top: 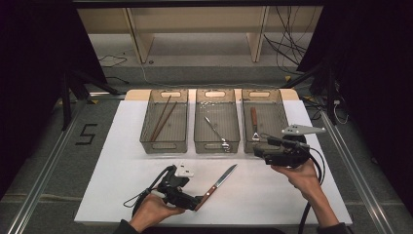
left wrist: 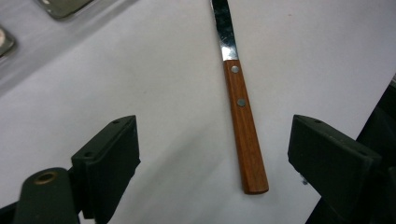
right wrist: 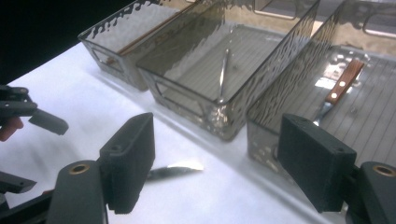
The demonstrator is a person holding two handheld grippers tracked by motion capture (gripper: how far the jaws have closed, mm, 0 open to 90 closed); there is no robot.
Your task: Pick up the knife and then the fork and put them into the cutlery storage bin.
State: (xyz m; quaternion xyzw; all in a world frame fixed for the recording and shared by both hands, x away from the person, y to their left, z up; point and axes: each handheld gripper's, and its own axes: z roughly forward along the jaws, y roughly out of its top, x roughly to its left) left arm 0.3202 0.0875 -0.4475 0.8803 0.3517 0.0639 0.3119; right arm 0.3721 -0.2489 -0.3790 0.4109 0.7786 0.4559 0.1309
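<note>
Knife (left wrist: 243,126) lies flat on white desk (top: 122,185), wooden handle between spread jaws of left gripper (left wrist: 212,154), untouched. Right gripper (right wrist: 217,161) jaws spread, empty, near right bin. Three clear bins (top: 164,122) in row: chopsticks, tongs, wood-handled tool. Dark room, cables on floor.

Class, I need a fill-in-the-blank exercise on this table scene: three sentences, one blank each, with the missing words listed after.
1. The wooden-handled knife lies on the white table, its handle between the ____ jaws of the left hand-held gripper.
2. The number of clear plastic bins in the row is ____.
3. The pair of brown chopsticks lies in the ____ bin of the high view.

Missing words: open; three; left
</note>
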